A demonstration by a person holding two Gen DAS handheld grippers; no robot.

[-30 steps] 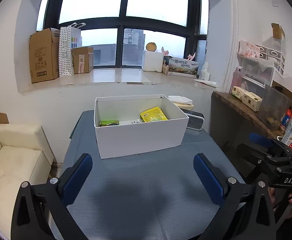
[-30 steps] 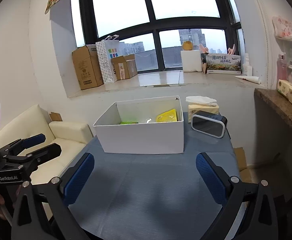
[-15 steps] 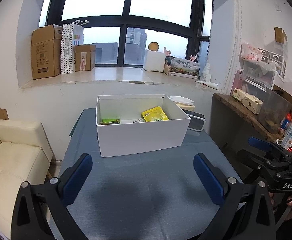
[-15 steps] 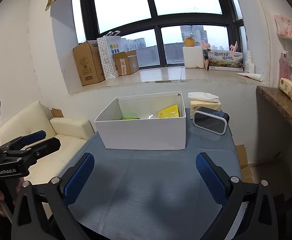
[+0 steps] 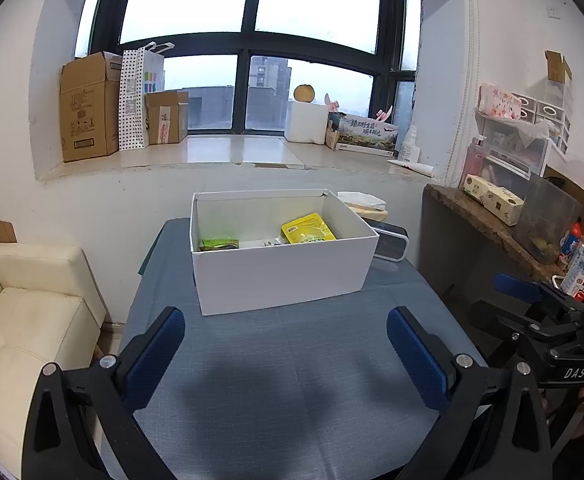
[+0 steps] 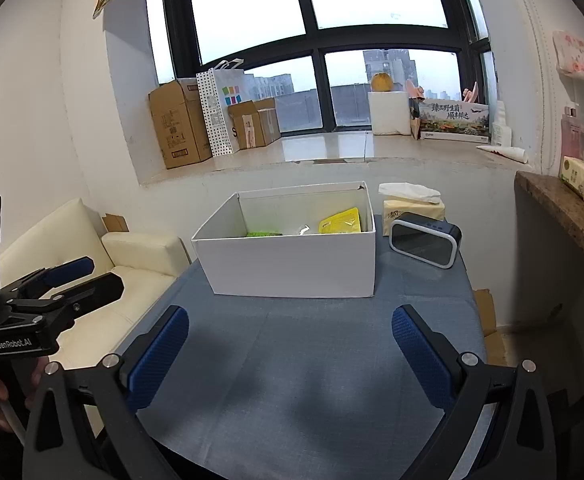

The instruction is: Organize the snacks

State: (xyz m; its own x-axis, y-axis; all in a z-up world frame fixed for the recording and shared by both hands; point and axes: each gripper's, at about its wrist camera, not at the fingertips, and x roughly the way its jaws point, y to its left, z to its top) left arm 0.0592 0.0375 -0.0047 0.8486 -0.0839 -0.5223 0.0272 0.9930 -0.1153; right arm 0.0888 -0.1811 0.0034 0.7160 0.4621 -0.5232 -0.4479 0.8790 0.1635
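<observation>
A white open box (image 5: 284, 276) stands at the far side of the blue-grey table (image 5: 292, 380). Inside it lie a yellow snack packet (image 5: 307, 231), a green packet (image 5: 219, 244) and a small clear-wrapped item (image 5: 270, 243). The box also shows in the right wrist view (image 6: 292, 268) with the yellow packet (image 6: 340, 221). My left gripper (image 5: 288, 344) is open and empty, held back above the near table. My right gripper (image 6: 290, 346) is open and empty too. Each gripper shows in the other's view, the right (image 5: 532, 308) and the left (image 6: 72, 276).
A black speaker (image 6: 424, 242) and a tissue pack (image 6: 412, 200) sit right of the box. A cream sofa (image 5: 24, 320) is left of the table. A dark counter (image 5: 492, 220) with cartons stands right. Cardboard boxes (image 5: 88, 108) line the windowsill.
Both grippers have drawn back and risen slightly, so the box looks a little farther away. Both stay open and empty.
</observation>
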